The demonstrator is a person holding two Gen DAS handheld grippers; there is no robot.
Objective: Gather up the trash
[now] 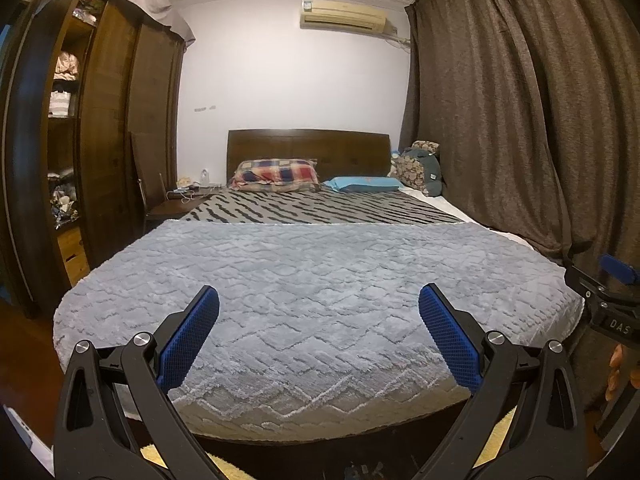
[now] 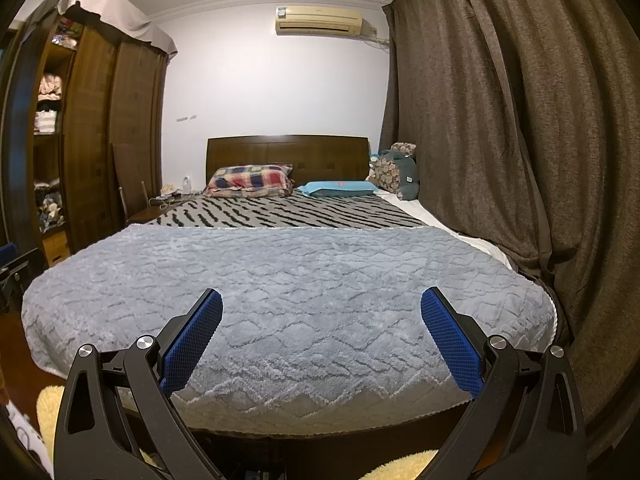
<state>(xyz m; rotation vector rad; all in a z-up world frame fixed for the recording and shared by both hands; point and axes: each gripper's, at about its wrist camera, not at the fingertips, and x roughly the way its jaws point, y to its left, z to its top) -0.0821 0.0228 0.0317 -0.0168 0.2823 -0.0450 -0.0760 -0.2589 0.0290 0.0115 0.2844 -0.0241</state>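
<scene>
No trash shows in either view. My left gripper [image 1: 319, 300] is open and empty, held at the foot of a bed covered with a grey textured blanket [image 1: 312, 280]. My right gripper [image 2: 321, 302] is open and empty too, over the foot of the same blanket [image 2: 300, 280]. The right gripper also shows at the right edge of the left wrist view [image 1: 612, 292]. Part of the left gripper shows at the left edge of the right wrist view [image 2: 16, 272].
A plaid pillow [image 1: 276, 174], a blue pillow [image 1: 362, 184] and plush toys [image 1: 420, 170] lie at the headboard. A wooden wardrobe [image 1: 108, 140] stands left, brown curtains [image 1: 520, 120] hang right. A bedside table [image 1: 180, 200] holds small items. A yellow rug [image 2: 48, 408] lies on the floor.
</scene>
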